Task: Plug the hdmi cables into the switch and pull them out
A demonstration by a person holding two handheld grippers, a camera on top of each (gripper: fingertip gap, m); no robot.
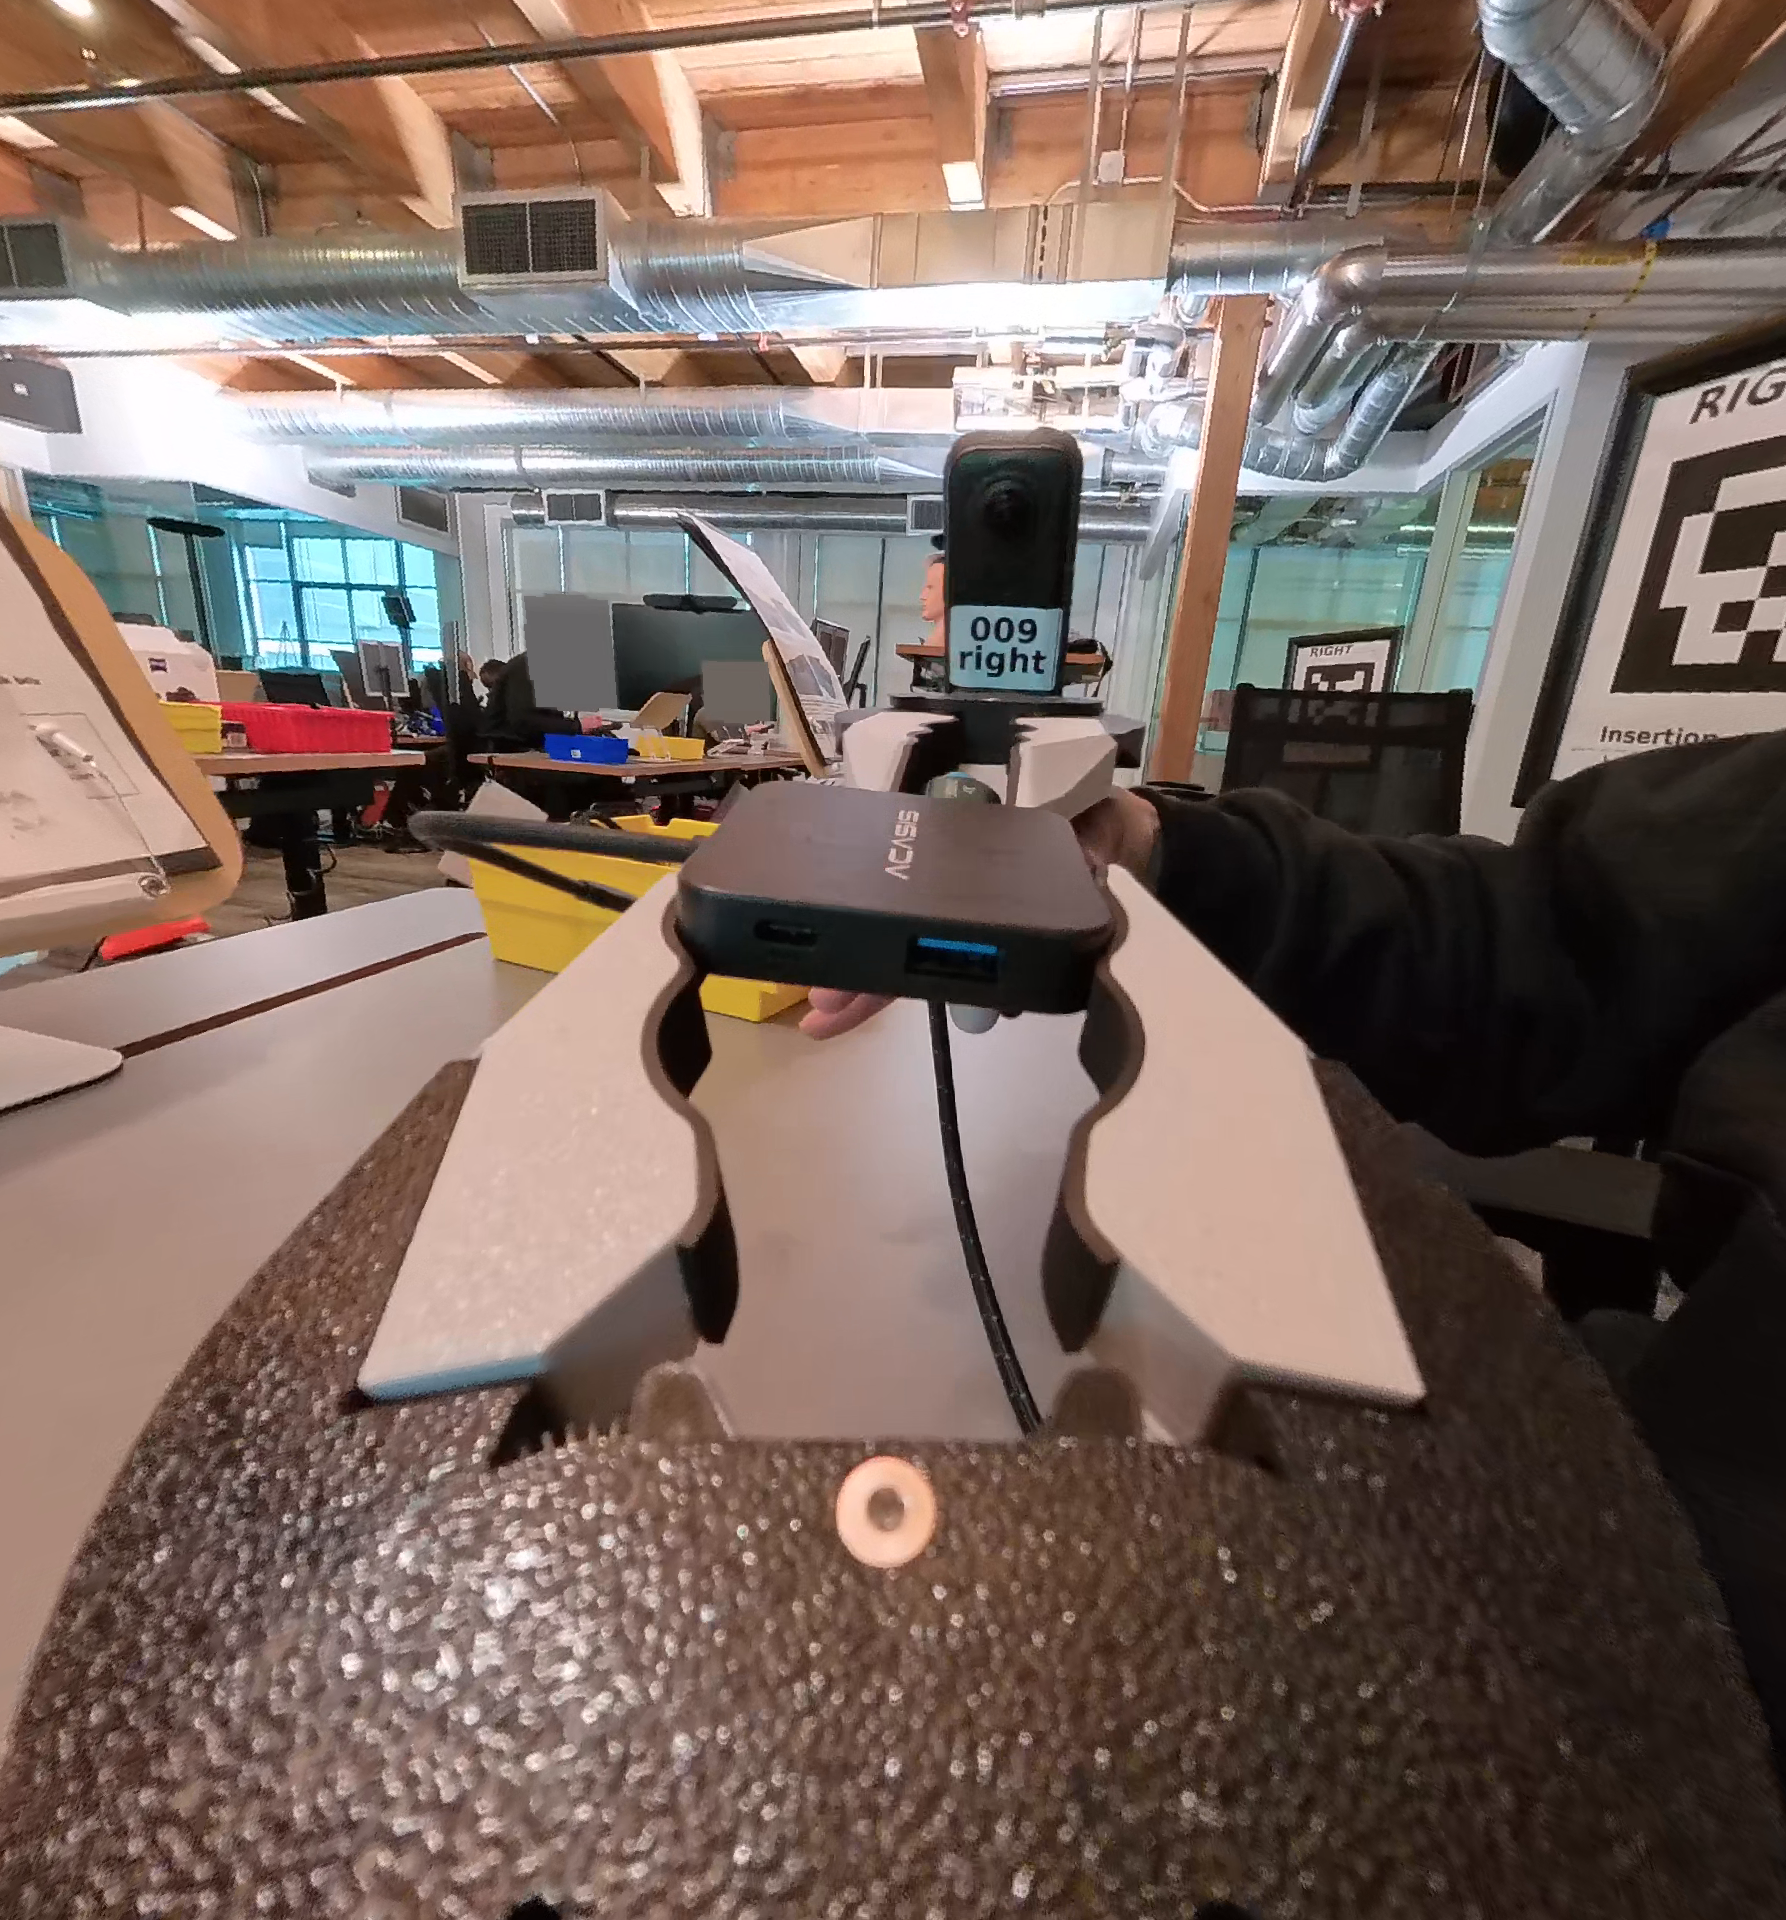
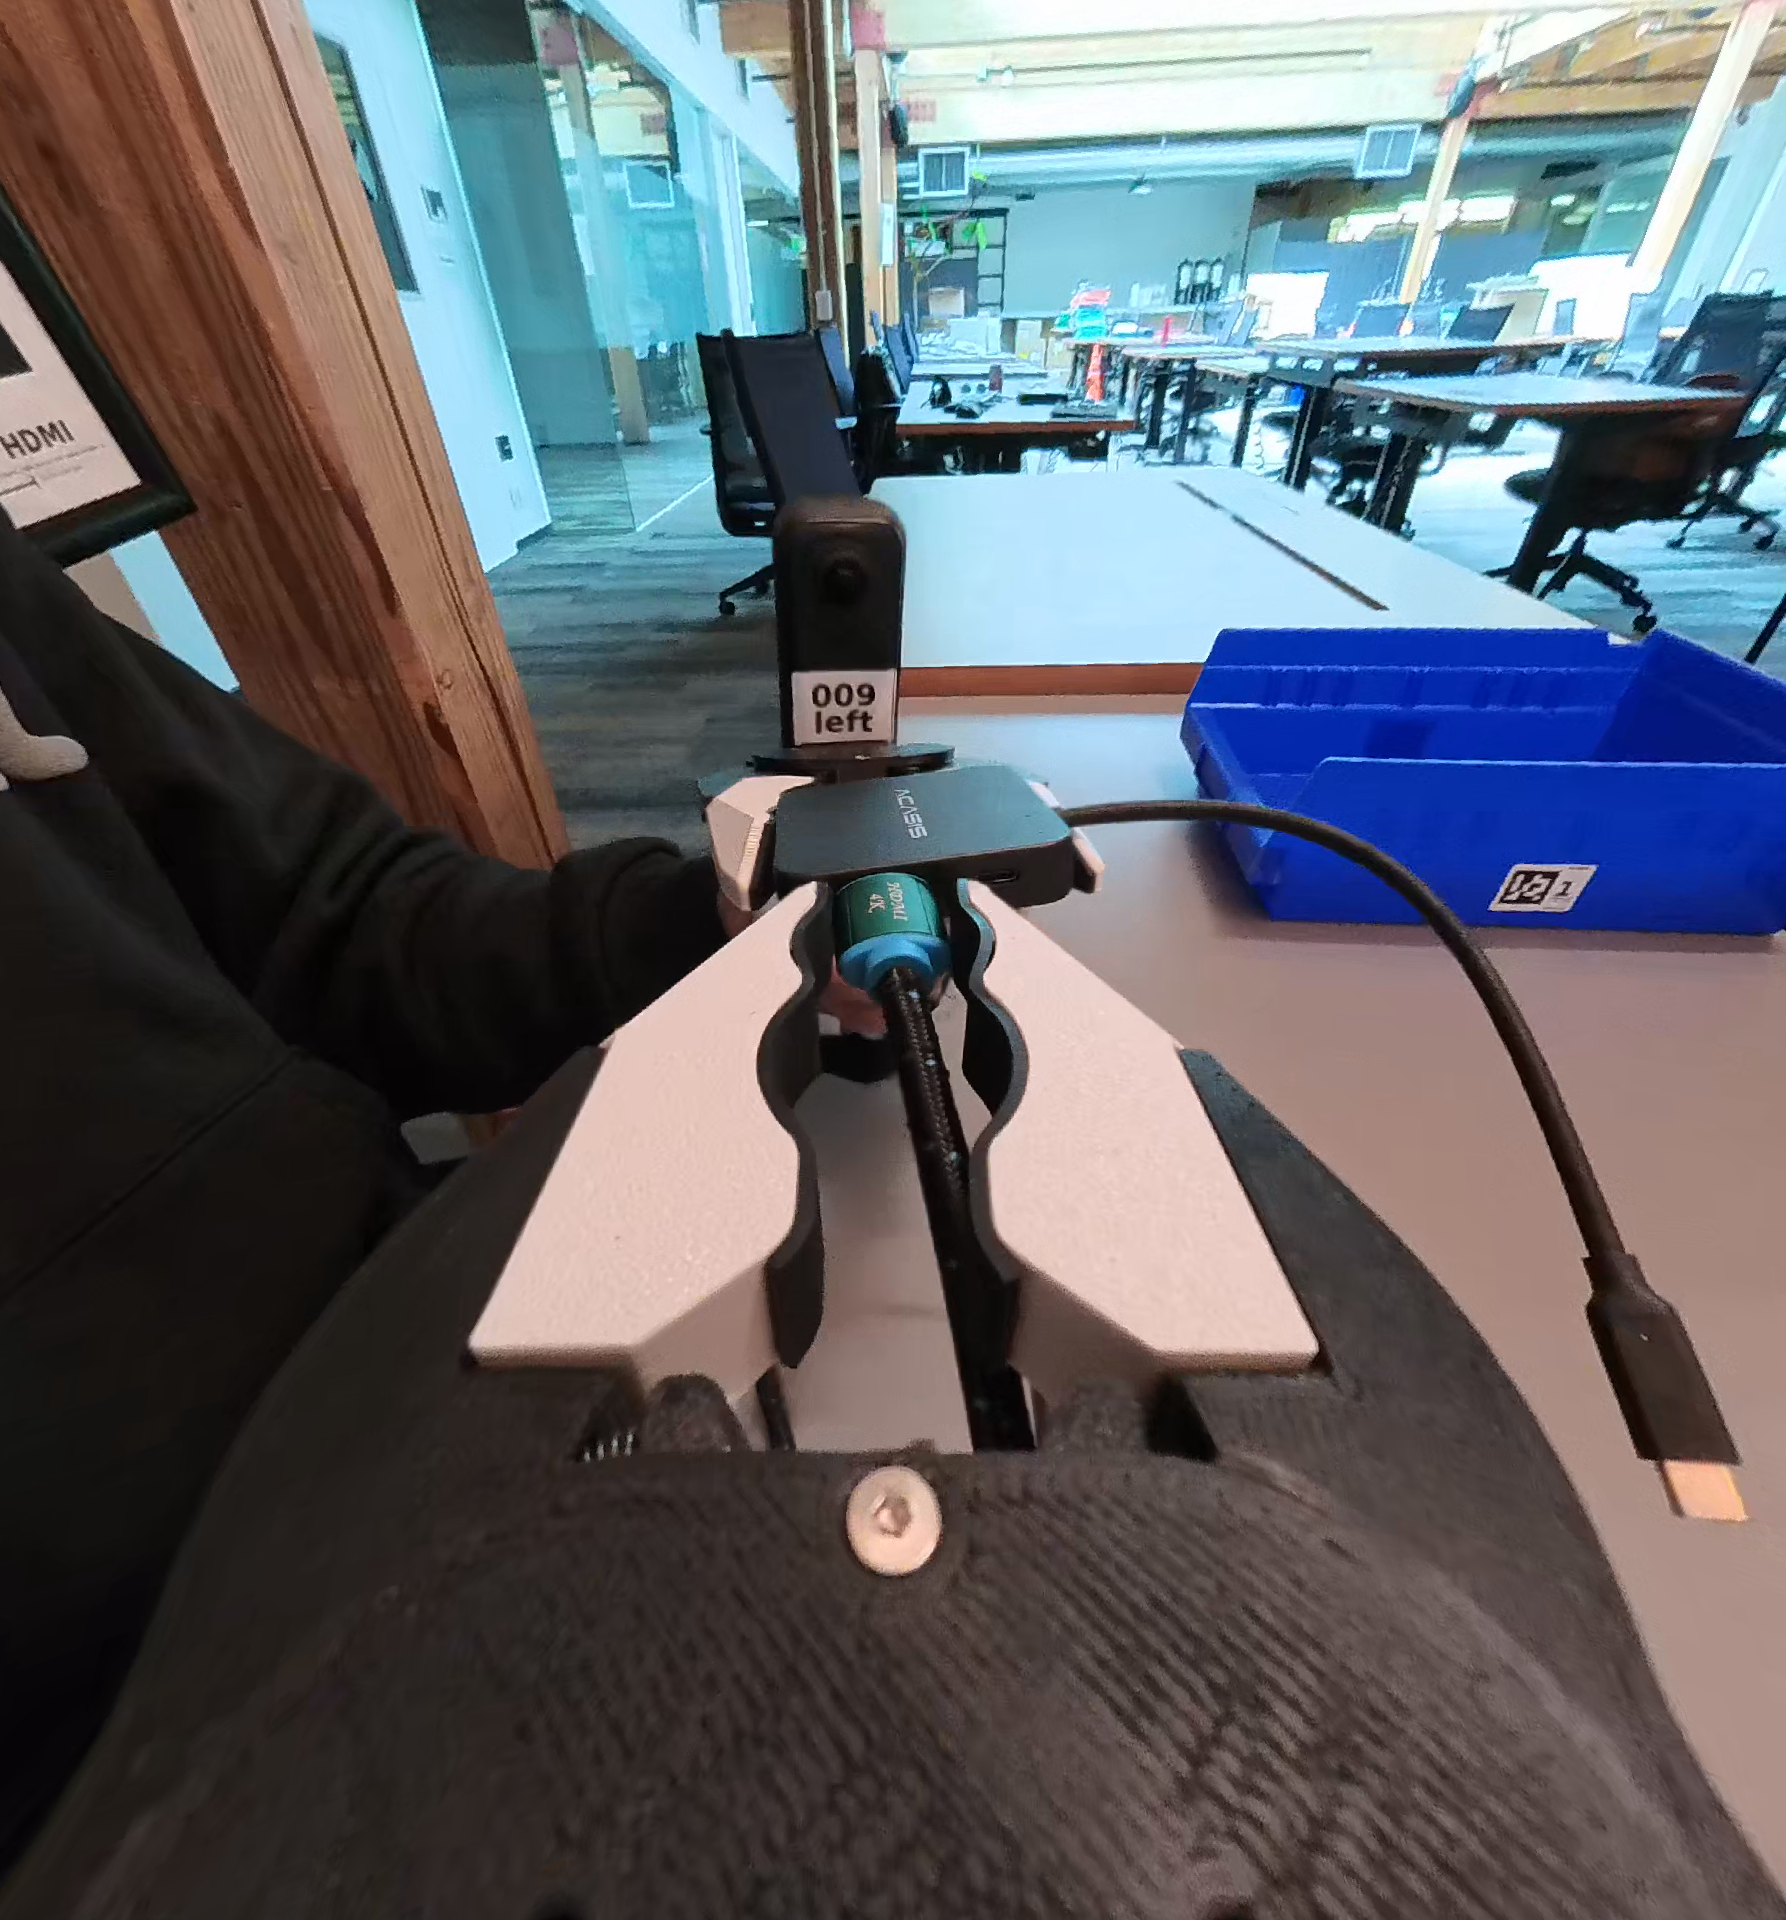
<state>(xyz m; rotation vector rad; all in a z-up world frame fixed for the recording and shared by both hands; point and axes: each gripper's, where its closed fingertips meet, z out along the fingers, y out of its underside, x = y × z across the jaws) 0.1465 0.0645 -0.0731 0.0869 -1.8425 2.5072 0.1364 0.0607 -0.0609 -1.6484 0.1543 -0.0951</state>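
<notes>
Switch [image 1: 889, 894] flat, dark, rounded, green plug [image 2: 881, 920] inserted.

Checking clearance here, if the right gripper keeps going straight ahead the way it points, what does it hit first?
The right gripper, shut on the green HDMI plug, would meet the dark switch first; the plug already reaches its edge, with the left gripper just behind.

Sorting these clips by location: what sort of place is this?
Likely an open-plan office or lab workspace: rows of desks with office chairs, monitors on far tables, and exposed ducts under a timber ceiling.
</notes>
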